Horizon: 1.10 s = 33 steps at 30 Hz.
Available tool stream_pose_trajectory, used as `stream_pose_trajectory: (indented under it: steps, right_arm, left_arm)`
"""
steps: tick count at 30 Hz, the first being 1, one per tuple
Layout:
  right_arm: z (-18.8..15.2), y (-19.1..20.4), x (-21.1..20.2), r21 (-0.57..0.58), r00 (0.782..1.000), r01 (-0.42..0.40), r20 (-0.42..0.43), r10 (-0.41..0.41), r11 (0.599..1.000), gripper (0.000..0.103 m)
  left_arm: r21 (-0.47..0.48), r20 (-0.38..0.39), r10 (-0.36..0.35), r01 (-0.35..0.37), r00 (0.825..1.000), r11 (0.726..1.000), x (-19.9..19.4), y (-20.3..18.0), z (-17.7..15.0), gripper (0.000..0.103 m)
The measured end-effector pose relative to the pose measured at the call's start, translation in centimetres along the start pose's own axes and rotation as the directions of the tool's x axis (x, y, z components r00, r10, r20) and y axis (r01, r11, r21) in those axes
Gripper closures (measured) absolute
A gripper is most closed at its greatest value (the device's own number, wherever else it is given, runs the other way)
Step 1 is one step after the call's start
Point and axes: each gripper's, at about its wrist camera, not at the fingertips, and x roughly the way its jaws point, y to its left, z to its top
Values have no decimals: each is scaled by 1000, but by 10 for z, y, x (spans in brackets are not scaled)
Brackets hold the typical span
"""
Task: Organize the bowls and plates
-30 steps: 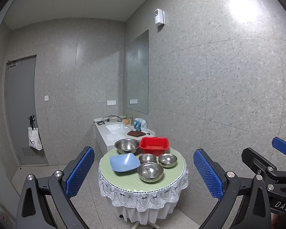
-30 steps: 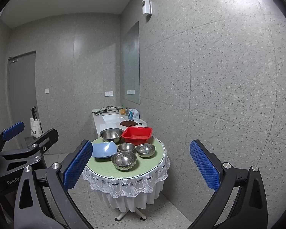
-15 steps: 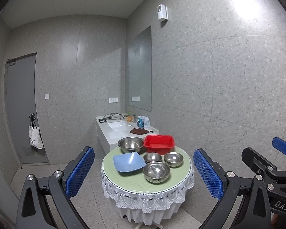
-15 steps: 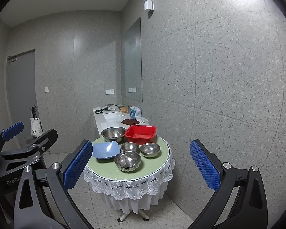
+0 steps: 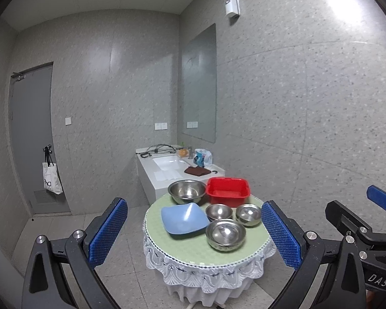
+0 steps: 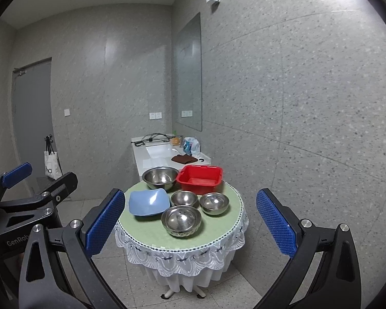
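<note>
Both tongs, left tongs (image 5: 193, 234) and right tongs (image 6: 190, 225), gape empty, well short of the round table (image 6: 151, 229). Its steel bowls (image 6: 181, 220) and blue plate (image 6: 148, 202) crowd together; slick rims could slip or clatter.

A blue square plate (image 5: 184, 217) lies at the left. Three small steel bowls (image 5: 225, 234) cluster right of it. A big steel bowl (image 5: 187, 191) and red basin (image 5: 228, 189) sit far.

Open floor before the round table (image 6: 151, 231) (bowls (image 6: 181, 220) crowding its top).
</note>
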Motion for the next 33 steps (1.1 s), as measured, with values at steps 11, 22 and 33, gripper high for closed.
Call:
stream_pose_trajectory:
  steps: [11, 22, 33]
  right_arm:
    - [25, 12, 123, -6, 997, -75, 15, 75, 997, 0]
    - [31, 18, 238, 29, 997, -40, -57, 41, 999, 0]
    - [11, 15, 342, 168, 964, 209, -200, -175, 963, 0]
  left_arm:
    - [28, 4, 41, -41, 999, 999, 143, 21, 39, 1]
    - [15, -105, 22, -21, 994, 1000, 316, 59, 59, 1]
    - [73, -237, -206, 228, 950, 971, 539, 120, 89, 1]
